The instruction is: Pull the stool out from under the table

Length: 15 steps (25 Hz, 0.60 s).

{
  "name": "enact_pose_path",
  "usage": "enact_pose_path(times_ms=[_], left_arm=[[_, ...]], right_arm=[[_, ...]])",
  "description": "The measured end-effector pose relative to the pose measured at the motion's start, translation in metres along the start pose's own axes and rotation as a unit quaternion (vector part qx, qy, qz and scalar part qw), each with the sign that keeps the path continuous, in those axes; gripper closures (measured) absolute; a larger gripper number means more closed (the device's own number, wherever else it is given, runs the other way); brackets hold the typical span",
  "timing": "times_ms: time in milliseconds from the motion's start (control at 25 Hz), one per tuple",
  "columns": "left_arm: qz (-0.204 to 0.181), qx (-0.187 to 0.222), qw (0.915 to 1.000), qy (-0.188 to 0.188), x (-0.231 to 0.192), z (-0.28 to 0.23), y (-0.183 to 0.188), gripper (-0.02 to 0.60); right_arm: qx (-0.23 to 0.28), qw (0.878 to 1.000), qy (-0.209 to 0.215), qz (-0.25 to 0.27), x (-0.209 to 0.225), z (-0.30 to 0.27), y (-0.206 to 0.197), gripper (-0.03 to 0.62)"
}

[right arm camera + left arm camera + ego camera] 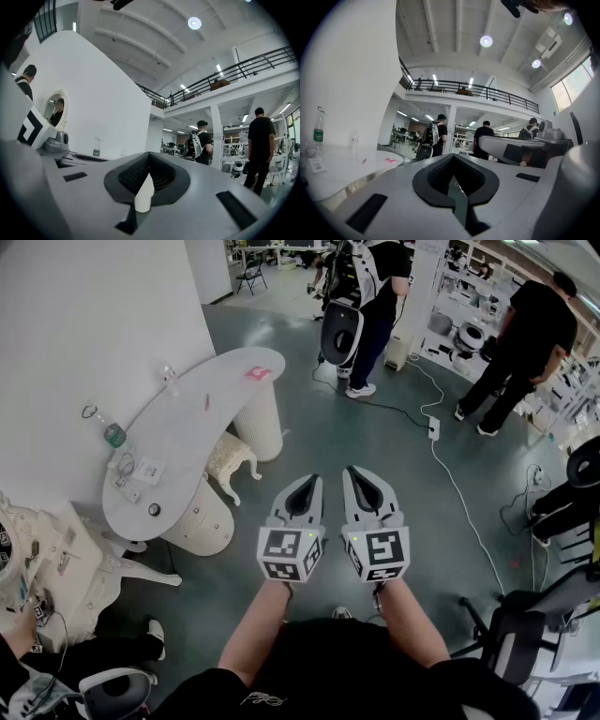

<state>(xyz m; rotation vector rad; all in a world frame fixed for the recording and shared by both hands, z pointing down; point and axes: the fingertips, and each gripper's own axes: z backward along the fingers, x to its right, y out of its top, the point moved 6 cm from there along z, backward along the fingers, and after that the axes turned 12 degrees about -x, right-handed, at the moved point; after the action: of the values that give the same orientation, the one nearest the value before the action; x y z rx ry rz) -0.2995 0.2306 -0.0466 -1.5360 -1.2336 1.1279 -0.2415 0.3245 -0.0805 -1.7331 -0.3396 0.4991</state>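
Left tongs (302,489), right tongs (366,487) shut; stool (229,457) apart, leftward.

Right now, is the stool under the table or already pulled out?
Under the table, not pulled out: the white stool stands partly beneath the edge of the white table, with only one side and its legs showing.

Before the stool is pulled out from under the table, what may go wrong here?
The stool is tucked under the table; a crooked pull may bump the table and tip the bottle standing on it.
The left claw and right claw are shut and away from the stool; they likely must open before gripping.
A cable lies on the floor to the right, a possible trip hazard.
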Motion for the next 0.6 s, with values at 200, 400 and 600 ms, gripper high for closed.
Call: enact_pose_path(times_ms=[200,400,600], left_arm=[[-0.005,0.005,1.0,0.0,0.002,-0.007,0.005,0.575],[-0.006,0.0,1.0,0.002,0.015,-0.013,0.001,0.575],[-0.011,-0.006,0.9999,0.009,0.03,-0.022,-0.004,0.575]], right_arm=[[0.01,1.0,0.0,-0.002,0.008,-0.003,0.0,0.588],[0.011,1.0,-0.008,-0.017,0.023,0.004,-0.007,0.588],[0.012,1.0,-0.005,-0.025,0.039,0.011,-0.017,0.588]])
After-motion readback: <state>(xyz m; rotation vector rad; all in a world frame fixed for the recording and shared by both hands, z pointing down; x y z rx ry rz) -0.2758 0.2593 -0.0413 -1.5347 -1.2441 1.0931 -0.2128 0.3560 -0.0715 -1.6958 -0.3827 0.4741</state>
